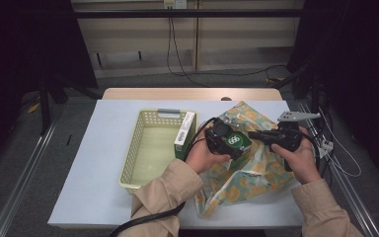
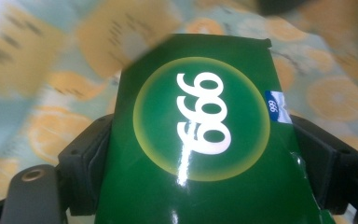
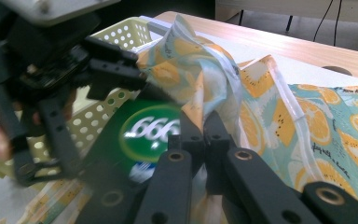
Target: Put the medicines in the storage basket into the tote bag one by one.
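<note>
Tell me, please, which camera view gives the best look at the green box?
The left gripper view: the green box sits sharp between that gripper's jaws, its 999 logo plain. The right gripper view shows the box lower left, blurred, beside the orange-print bag. The high view shows it small, at the bag's mouth.

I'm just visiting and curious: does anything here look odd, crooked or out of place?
One thing: a white box stands tilted against the right wall of the yellow basket rather than lying flat. The crumpled orange-print bag just looks mid-handling.
</note>
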